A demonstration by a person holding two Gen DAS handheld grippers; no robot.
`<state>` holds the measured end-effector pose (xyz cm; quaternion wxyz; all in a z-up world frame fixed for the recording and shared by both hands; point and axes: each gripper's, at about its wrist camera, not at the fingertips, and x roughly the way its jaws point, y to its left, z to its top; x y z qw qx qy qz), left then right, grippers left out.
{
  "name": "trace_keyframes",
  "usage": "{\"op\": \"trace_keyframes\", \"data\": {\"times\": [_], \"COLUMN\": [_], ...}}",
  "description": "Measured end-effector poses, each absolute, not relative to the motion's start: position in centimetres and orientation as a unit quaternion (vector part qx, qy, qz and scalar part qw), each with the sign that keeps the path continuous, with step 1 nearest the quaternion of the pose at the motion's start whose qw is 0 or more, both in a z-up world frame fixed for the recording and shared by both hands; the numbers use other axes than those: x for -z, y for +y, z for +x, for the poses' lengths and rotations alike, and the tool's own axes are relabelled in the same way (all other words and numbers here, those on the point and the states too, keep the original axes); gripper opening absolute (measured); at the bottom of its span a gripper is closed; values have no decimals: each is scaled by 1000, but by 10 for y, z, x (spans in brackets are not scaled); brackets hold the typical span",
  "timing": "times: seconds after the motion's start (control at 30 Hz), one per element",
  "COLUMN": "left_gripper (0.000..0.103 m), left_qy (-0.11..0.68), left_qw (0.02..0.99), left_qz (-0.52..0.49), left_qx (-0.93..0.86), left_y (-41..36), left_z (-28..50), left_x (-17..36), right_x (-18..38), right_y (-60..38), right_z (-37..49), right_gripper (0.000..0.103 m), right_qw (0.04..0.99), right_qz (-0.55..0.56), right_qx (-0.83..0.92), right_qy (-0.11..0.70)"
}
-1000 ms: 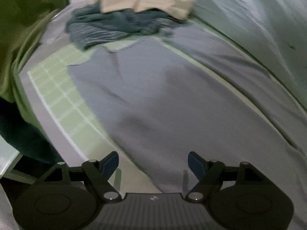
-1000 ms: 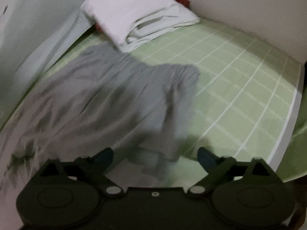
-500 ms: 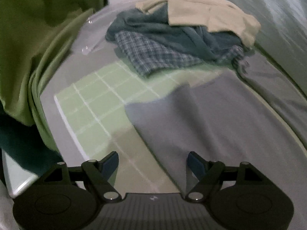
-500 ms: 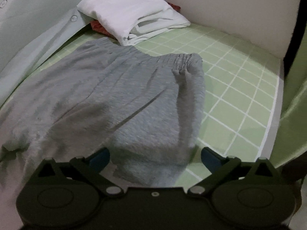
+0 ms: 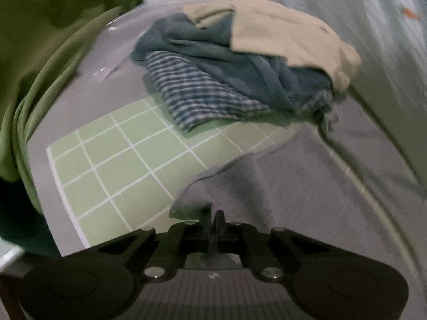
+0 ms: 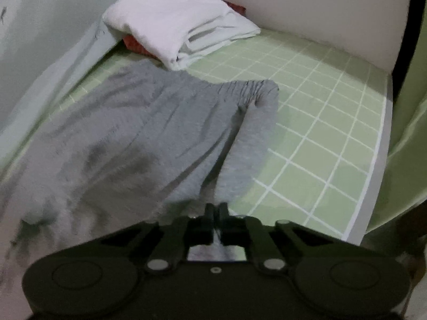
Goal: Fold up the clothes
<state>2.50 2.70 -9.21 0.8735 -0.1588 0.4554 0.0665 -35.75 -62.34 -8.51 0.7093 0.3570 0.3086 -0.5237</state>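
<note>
Left gripper (image 5: 213,222), bottom centre of its frame: fingers pressed together, pinching a corner of the grey trousers (image 5: 307,186). From that pinch the cloth spreads up and to the right across the lower right of the frame. Left of it lies bare green checked mat (image 5: 120,165) with a pale border strip along its lower-left edge. Beyond the mat, at upper centre, sits a heap (image 5: 240,69): plaid piece lowest, blue piece over it, beige piece on top. Green fabric (image 5: 40,66) hangs down the left side. A pale sheet (image 5: 387,40) fills the upper right.

Right gripper (image 6: 216,213), bottom centre of its frame: fingers closed on the near edge of the trousers (image 6: 146,133). The garment runs up and left, its gathered waistband at mid-frame, one fold lying along its right side. The mat (image 6: 320,133) is bare to the right as far as its white border. At upper centre a white folded stack (image 6: 173,24) rests over a red item (image 6: 133,44), touching the garment's far edge. A pale wall panel (image 6: 307,10) closes the upper right; pale sheet runs down the left side.
</note>
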Motion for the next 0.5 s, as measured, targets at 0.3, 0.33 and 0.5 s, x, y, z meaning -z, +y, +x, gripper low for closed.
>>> {"op": "trace_keyframes", "data": {"times": [0.3, 0.33, 0.5], "left_gripper": [2, 2, 1], "left_qy": [377, 366, 314], "left_qw": [896, 899, 916], "left_qz": [-219, -224, -241], "left_qx": [-85, -84, -60], "left_y": [30, 30, 19], "left_z": [8, 8, 14], "left_x": [16, 6, -37], "right_x": [7, -2, -37], "right_y": [-626, -628, -644], "right_z": [-383, -383, -375], "right_gripper": [2, 2, 2], "right_qw": [761, 767, 792], "right_qz": [382, 382, 385], "right_qx": [484, 479, 455], "right_qy": [201, 190, 134]}}
